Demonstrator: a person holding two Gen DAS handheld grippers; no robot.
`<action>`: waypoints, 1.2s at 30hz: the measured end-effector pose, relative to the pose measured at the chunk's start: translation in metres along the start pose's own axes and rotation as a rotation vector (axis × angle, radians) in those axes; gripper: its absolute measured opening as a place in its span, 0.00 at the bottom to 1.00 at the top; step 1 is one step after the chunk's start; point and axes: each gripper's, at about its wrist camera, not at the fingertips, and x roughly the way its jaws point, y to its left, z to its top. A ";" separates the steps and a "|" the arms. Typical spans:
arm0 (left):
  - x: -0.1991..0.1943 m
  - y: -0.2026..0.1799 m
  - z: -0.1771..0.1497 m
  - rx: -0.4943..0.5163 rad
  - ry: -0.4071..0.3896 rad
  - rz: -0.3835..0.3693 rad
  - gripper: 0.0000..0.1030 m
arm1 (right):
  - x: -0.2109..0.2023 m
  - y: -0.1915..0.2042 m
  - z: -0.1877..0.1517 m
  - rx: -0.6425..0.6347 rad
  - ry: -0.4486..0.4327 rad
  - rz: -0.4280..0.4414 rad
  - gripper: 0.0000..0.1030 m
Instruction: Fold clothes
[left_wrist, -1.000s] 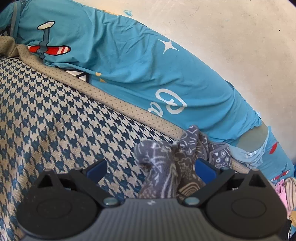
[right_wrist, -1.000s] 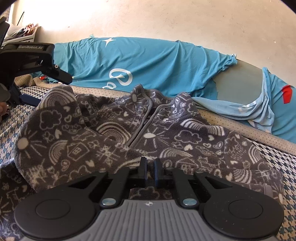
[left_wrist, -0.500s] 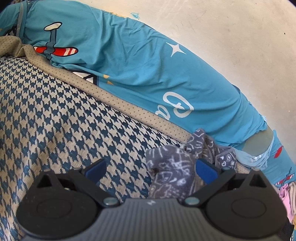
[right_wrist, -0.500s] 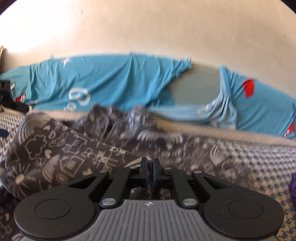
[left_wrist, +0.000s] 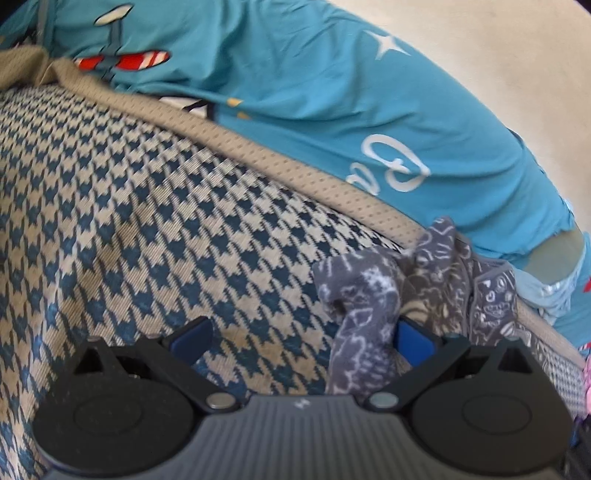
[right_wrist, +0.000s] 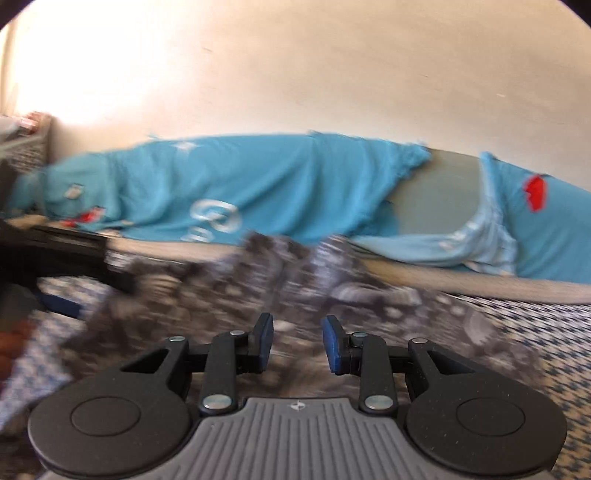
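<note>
Now that the right gripper (right_wrist: 297, 341) is opening, nothing sits between its jaws, a second ago pressed together over the fleece (right_wrist: 388, 306). That garment lies on the bed (left_wrist: 147, 221), one end beside the left gripper (left_wrist: 301, 338), whose jaws stand spread. Likely one fold is laid.

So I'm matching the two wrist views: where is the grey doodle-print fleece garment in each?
Left wrist: the grey doodle-print fleece garment is lower right, bunched against the gripper's right finger on the houndstooth cover.
Right wrist: the garment lies blurred across the middle, beyond the opening jaws, nothing between them.
Shared landmark: the blue sheet with white lettering behind it.
</note>
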 end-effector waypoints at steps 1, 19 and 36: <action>-0.001 0.002 0.002 -0.013 0.002 -0.006 1.00 | -0.001 0.006 0.000 -0.007 -0.001 0.038 0.29; 0.016 -0.004 0.019 0.023 0.103 -0.224 0.83 | -0.018 0.120 -0.025 -0.312 -0.006 0.396 0.29; 0.037 0.000 0.034 0.008 0.225 -0.340 0.50 | 0.004 0.167 -0.052 -0.660 -0.047 0.166 0.28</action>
